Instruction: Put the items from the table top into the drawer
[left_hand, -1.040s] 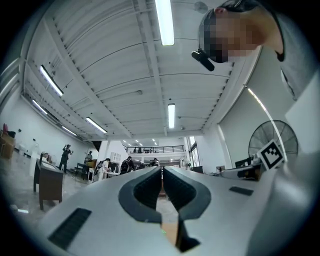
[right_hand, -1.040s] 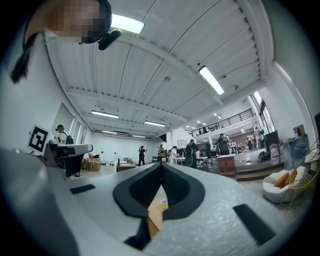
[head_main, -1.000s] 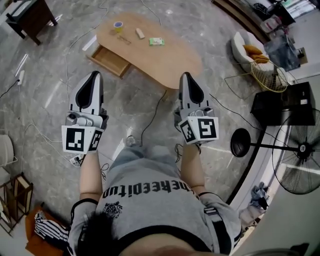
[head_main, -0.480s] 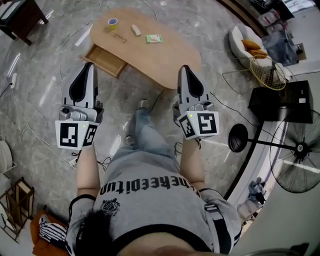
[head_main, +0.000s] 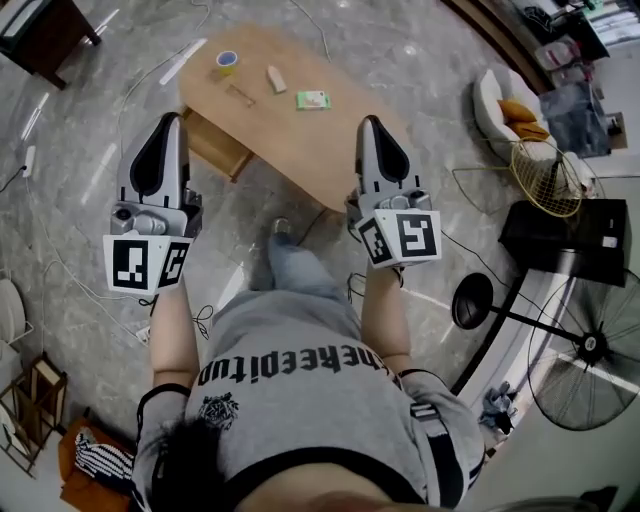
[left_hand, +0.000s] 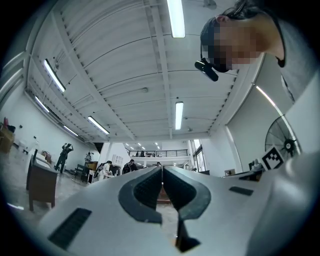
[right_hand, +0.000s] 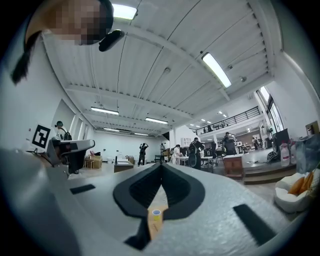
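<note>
An oval wooden table (head_main: 340, 130) stands ahead of me in the head view. On it lie a roll of tape (head_main: 227, 62), a small beige block (head_main: 276, 79), a green packet (head_main: 313, 99) and a thin stick-like item (head_main: 240, 95). An open wooden drawer (head_main: 213, 145) juts from the table's left side. My left gripper (head_main: 165, 124) is shut and empty, with its tip over the drawer's near corner. My right gripper (head_main: 370, 124) is shut and empty at the table's near edge. The left gripper (left_hand: 161, 170) faces the hall; through the right gripper (right_hand: 161, 167) the tape roll (right_hand: 156, 213) shows.
A black pedestal fan (head_main: 585, 345) and a black box (head_main: 565, 240) stand at the right. Further back are a white chair with an orange cushion (head_main: 505, 105) and a wire basket (head_main: 545, 165). Cables (head_main: 300, 235) trail over the marble floor. A dark cabinet (head_main: 45, 30) stands far left.
Both grippers have moved forward toward the table, which sits nearer in the head view. The person has taken a step. Both pairs of jaws stay shut.
</note>
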